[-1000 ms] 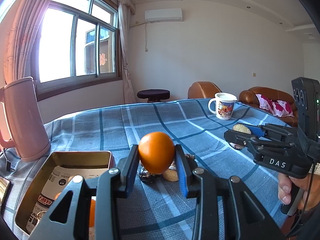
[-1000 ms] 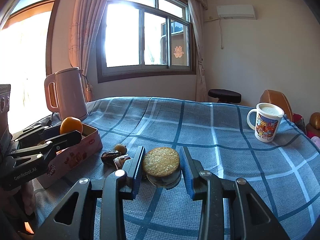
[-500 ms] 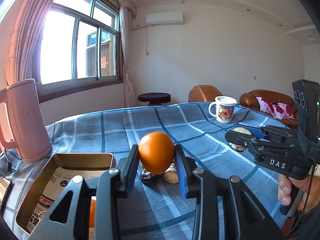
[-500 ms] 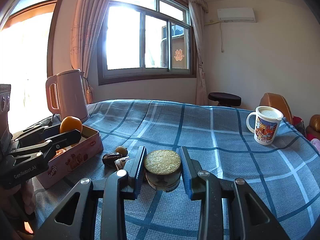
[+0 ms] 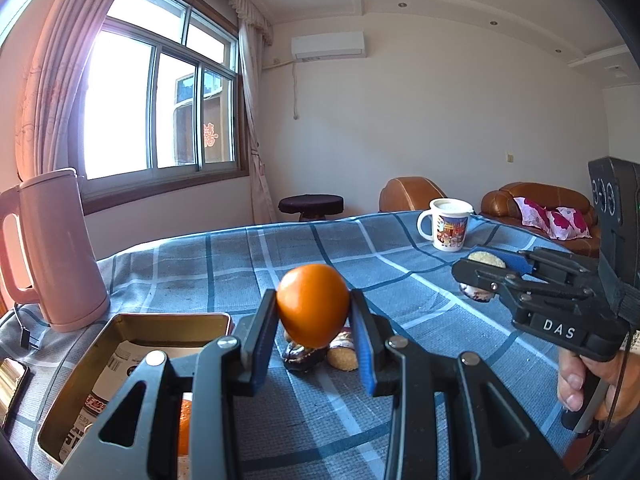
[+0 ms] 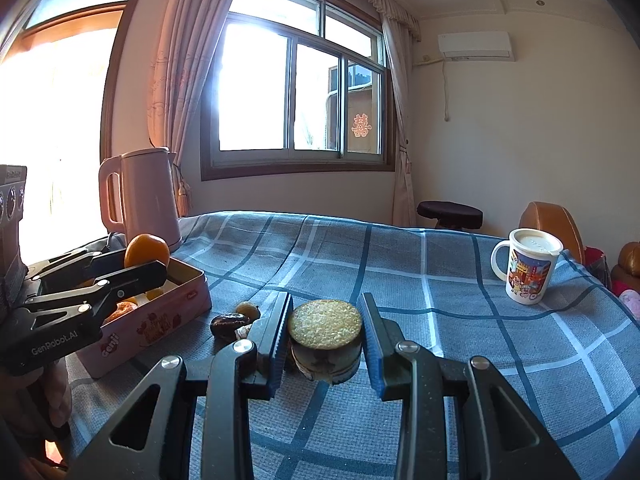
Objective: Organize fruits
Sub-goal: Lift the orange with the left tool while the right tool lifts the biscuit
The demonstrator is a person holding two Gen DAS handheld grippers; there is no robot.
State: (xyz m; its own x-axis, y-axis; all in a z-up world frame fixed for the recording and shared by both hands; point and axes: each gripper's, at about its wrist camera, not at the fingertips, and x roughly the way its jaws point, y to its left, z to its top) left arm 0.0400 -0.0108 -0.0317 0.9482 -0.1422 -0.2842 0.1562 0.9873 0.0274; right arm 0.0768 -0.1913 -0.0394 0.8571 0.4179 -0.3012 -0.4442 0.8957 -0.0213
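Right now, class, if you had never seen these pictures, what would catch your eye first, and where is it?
First the orange, clamped in the left gripper above the blue checked tablecloth. Next the round sandwich biscuit gripped by the right gripper. Then the open tin at the left and the pink kettle behind it.

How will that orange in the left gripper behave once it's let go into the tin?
The orange is round and smooth, so it will probably roll until it meets the tin's wall or the fruit already inside. It looks firm between the left gripper's pads, so a short drop should not bruise it.
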